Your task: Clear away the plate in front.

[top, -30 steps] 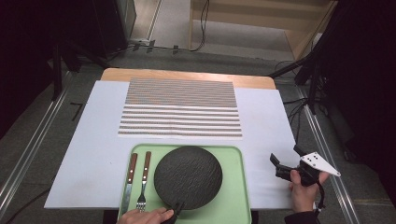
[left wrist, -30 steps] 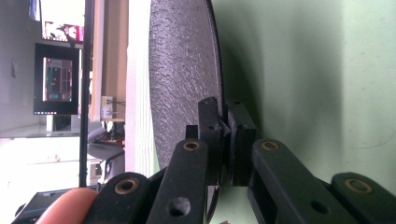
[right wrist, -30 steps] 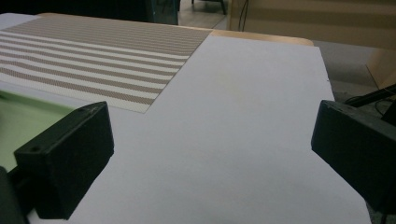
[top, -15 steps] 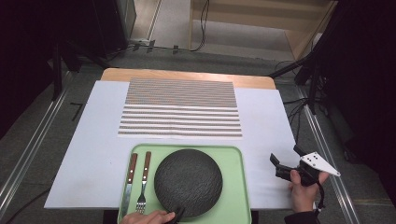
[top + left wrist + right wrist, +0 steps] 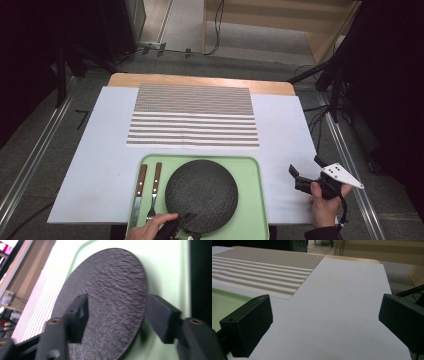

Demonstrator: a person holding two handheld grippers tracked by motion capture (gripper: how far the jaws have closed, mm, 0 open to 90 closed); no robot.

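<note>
- No words, labels, brands, numbers or signs can be read in the high view or in either gripper view.
- The dark round plate point(image 5: 201, 195), the green tray point(image 5: 250, 200) and the striped mat point(image 5: 192, 115) carry no lettering.
- The small bright things at the far left edge of the left gripper view are too blurred to read.

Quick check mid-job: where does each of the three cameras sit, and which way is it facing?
High view: above the near table edge, looking forward and down; both hands and right gripper show.
Left gripper view: on the left gripper, jaws just opened astride the dark plate.
Right gripper view: low over white paper, open jaws rising.
Shared: green tray, striped mat.
</note>
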